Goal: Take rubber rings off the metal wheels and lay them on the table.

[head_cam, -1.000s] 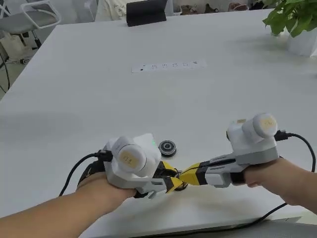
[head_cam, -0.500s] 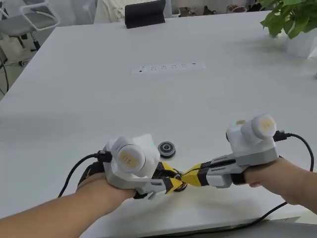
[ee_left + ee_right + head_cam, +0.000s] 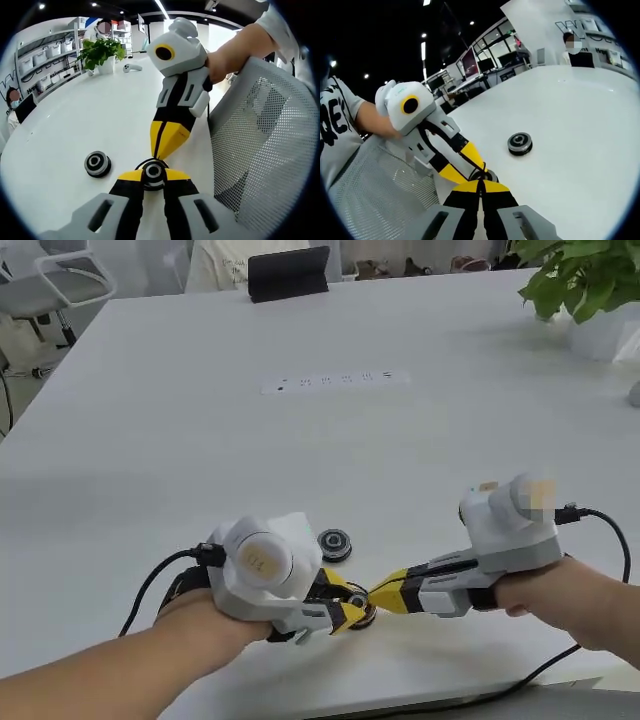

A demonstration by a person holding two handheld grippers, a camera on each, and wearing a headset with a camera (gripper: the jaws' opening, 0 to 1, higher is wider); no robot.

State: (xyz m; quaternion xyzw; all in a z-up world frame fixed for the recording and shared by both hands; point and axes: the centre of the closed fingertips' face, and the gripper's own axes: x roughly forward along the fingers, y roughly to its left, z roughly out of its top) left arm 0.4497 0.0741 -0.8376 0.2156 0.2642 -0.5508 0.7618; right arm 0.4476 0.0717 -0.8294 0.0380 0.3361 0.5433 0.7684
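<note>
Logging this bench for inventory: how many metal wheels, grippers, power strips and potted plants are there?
metal wheels: 2, loose wheel on the table, held wheel in jaws of the left gripper
grippers: 2, left gripper and right gripper
power strip: 1
potted plant: 1
total: 6

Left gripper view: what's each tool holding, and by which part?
Left tool clamps a metal wheel across its sides. Right tool looks pinched on that wheel's rubber ring, at the edge facing it.
</note>
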